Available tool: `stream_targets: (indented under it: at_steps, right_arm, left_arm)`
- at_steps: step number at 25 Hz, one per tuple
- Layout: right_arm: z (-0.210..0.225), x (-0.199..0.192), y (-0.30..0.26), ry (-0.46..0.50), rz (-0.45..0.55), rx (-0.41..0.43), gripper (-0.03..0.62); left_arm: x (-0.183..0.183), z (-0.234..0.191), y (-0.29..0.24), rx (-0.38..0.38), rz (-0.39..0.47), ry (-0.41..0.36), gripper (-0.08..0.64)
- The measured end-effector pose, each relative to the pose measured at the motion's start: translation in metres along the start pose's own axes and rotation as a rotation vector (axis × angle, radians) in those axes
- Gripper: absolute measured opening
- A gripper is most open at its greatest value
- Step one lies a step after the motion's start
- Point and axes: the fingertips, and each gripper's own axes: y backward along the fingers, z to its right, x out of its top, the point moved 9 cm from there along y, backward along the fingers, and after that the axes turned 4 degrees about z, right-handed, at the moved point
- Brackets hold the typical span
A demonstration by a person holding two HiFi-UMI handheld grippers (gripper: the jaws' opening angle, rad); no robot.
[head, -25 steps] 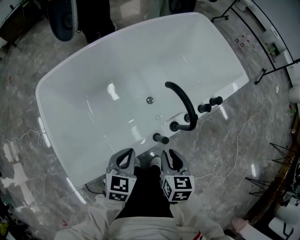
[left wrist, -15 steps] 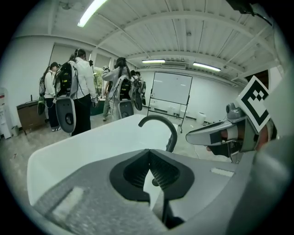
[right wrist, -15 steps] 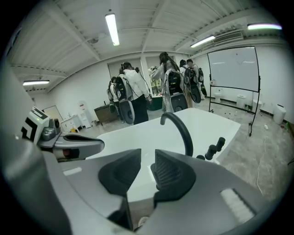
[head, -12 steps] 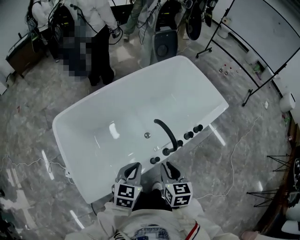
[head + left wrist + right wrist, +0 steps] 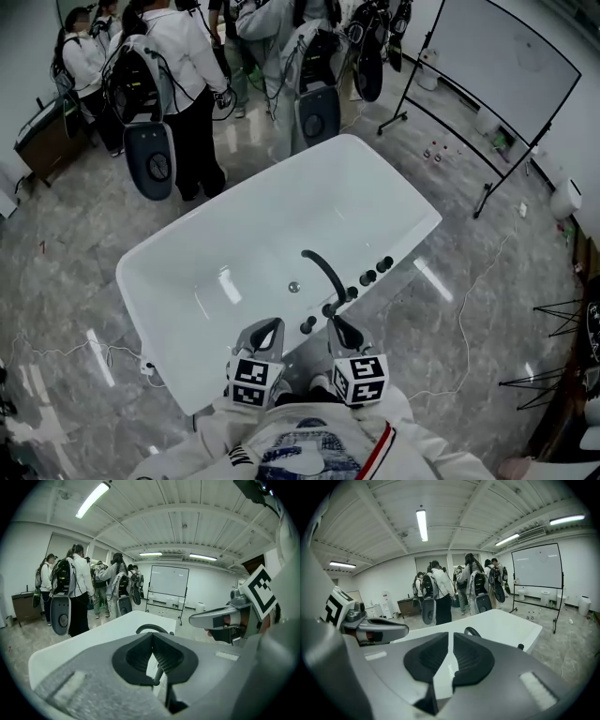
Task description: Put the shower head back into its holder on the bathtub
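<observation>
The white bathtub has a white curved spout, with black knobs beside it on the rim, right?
Not quite: the curved spout is black, not white, as the head view shows. The bathtub is white, and black knobs do sit beside the spout on the rim.

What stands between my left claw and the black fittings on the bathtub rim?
Nothing visible. The left claw, empty with jaws together, hovers at the near rim of the bathtub, right beside the black fittings.

Bathtub (image 5: 366, 202) looks smaller, people (image 5: 178, 84) now visible beyond it; right gripper (image 5: 340, 328) has just been closing (nothing between).
</observation>
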Motion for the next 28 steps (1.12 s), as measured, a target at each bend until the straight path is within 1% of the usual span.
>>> stream_targets:
  at_steps: [2, 7, 13, 17, 22, 28]
  right_arm:
    - [-0.001, 0.001, 0.006, 0.002, 0.013, -0.005, 0.032]
    - [-0.009, 0.004, 0.012, 0.012, 0.051, -0.008, 0.006]
    - [-0.015, -0.005, 0.030, 0.017, 0.053, 0.007, 0.006]
    - [-0.013, -0.016, 0.054, 0.006, 0.050, 0.018, 0.006]
    - [-0.010, -0.029, 0.089, -0.005, 0.054, 0.063, 0.006]
    - [-0.020, -0.038, 0.146, 0.055, 0.141, 0.104, 0.005]
  left_arm:
    - [0.002, 0.006, 0.006, -0.008, 0.008, -0.009, 0.000]
    - [0.005, 0.009, 0.018, 0.006, 0.024, -0.027, 0.000]
    - [0.001, 0.018, 0.032, 0.025, 0.047, -0.040, 0.000]
    - [-0.002, 0.039, 0.048, 0.036, 0.058, -0.055, 0.000]
    - [-0.012, 0.074, 0.070, 0.075, 0.063, -0.055, 0.000]
    - [-0.025, 0.118, 0.111, 0.131, 0.076, -0.062, 0.000]
